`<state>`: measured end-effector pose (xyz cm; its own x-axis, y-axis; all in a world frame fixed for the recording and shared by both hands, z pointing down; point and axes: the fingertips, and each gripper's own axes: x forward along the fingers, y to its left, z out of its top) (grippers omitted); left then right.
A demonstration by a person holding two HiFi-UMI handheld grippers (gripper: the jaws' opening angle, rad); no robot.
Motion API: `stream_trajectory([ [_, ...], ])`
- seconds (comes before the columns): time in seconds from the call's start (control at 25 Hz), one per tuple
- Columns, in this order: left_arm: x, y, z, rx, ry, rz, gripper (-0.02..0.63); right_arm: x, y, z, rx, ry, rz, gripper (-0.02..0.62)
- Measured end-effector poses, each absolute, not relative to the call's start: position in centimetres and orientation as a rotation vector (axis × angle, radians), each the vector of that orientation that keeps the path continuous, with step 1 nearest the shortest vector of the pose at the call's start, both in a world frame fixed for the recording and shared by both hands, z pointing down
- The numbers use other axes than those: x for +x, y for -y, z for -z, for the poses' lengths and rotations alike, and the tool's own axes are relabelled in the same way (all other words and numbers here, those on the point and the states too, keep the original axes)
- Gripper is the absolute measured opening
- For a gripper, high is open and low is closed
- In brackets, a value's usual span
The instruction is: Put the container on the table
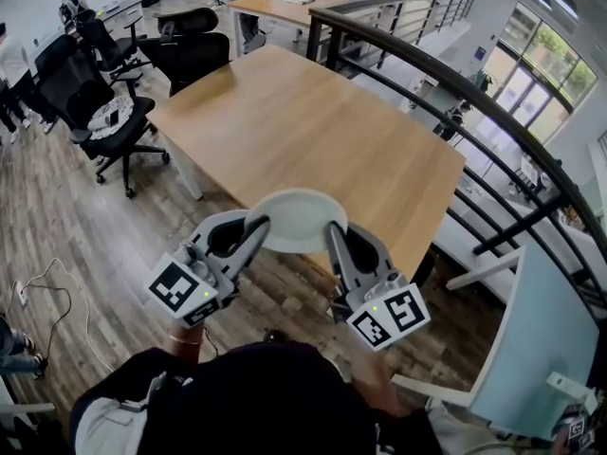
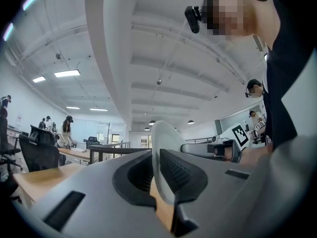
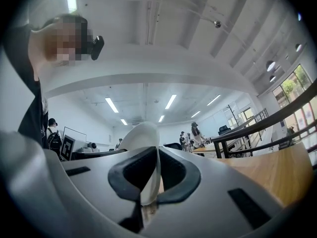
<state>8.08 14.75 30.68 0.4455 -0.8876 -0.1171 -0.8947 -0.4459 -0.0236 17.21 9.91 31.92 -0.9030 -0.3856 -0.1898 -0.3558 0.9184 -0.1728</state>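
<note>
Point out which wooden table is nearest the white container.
The large table in the middle, whose near edge the container overlaps in the head view. The other table stands far back, with items on it.

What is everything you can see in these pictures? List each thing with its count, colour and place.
container: one, white, held in the air at the table's near edge
table: one, light wood, middle of the head view
far table: one, light wood, top of the head view
chairs: several, black, left of the table
railing: one, dark, right of the table
floor: brown planks, around the table
cable: one, white, on the floor at left
left gripper: one, grey, shut on the container's left rim
right gripper: one, grey, shut on the container's right rim
</note>
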Motion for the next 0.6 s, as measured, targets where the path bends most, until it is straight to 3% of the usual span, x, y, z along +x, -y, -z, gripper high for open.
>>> stream_trajectory([
  [0.6, 6.0, -15.6, -32.2, -2.614, -1.653, -0.18, 0.034, 15.2, -10.7, -33.1, -0.567, -2.901, 0.218, 0.025],
])
